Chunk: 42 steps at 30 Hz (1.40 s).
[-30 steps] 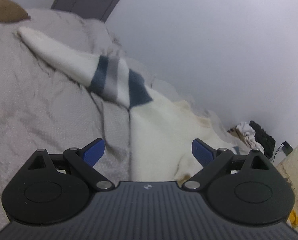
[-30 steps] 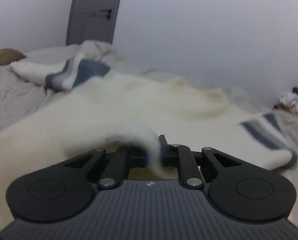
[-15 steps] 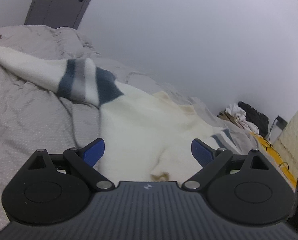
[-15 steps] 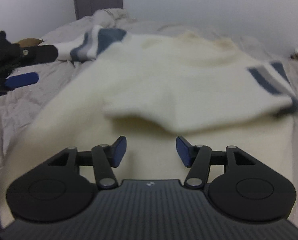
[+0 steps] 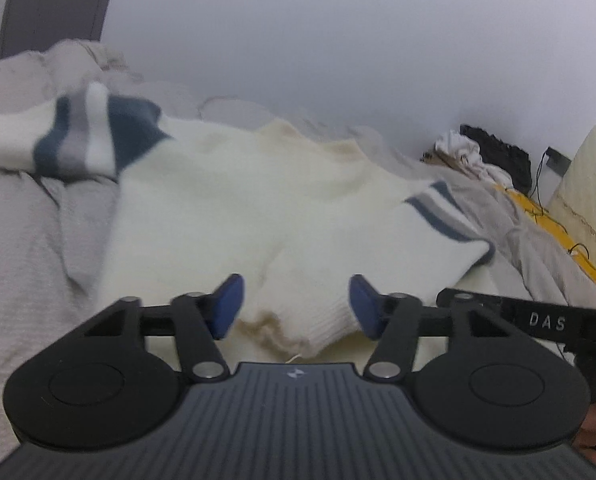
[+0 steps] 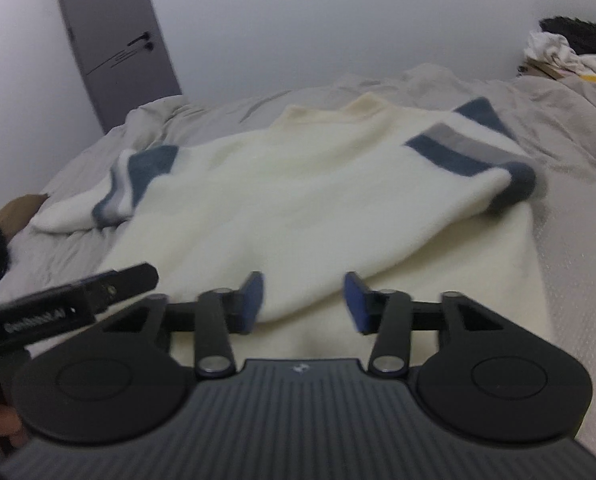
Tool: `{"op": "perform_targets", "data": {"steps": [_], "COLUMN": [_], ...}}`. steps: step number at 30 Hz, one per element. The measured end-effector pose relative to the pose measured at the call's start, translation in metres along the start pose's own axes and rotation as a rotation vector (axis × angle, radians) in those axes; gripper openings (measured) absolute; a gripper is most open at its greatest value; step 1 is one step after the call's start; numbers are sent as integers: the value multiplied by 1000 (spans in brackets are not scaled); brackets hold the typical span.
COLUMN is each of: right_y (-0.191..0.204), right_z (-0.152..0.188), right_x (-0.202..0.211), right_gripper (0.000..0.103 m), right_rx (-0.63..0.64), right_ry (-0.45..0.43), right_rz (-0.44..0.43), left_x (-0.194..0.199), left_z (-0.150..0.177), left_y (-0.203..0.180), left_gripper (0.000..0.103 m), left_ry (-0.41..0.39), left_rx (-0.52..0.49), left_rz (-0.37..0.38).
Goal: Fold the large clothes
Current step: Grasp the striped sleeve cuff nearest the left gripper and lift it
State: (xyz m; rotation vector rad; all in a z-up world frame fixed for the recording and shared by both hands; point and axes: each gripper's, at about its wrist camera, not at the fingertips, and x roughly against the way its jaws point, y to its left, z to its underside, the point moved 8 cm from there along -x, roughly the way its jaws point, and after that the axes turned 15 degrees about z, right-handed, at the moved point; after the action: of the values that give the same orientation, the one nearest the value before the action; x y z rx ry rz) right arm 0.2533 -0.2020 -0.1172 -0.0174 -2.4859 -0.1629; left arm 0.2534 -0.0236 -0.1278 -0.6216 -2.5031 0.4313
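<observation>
Our right gripper [image 6: 303, 300], clamped on the cream sweater's [image 6: 282, 184] cuff a second ago, now gapes empty beside the equally open left gripper [image 5: 296, 306], so one sleeve lies folded across the sweater's body on the bed [image 6: 577, 240].

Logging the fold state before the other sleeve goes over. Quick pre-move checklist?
1. Left gripper open and empty: ok.
2. Right gripper open and empty: ok.
3. Right sleeve folded across the sweater: ok, cuff lies on the body near both grippers.
4. Left sleeve folded in: not ok, it lies out to the side on the bedding.
5. Sweater body flat: cannot tell, frames are blurred.
6. Grippers apart from each other: ok, close but not touching.
</observation>
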Motion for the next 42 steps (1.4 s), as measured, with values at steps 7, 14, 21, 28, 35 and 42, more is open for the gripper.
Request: {"op": "perform_targets", "data": {"steps": [7,14,21,28,35,42], "right_y": [-7,-3,-1,-1,0,1], "right_z": [-3,16,14,17,16,13], "right_x": [-35,-76,-70,-63,-71,-84], "right_gripper": [32,28,29,31,30,28], "right_rx": [-81,-64,-51,-80,-126,-136], "right_ry": [32,100,102,95,107,85], "right_rz": [-21,-4,0,-14,-21,13], "left_x": [-32,-22,7,54,111,113], "left_z": [28,23,-23,-77,-86,-91], "left_y": [17,25,75,217,355,425], "left_gripper": [56,56,64,73,76,76], "left_ry": [138,107,-4,-140,-389,-562], "left_rx": [-23,32,160,391,705,815], "left_rz": [-56,-19,-15,-188,-290,-265]}}
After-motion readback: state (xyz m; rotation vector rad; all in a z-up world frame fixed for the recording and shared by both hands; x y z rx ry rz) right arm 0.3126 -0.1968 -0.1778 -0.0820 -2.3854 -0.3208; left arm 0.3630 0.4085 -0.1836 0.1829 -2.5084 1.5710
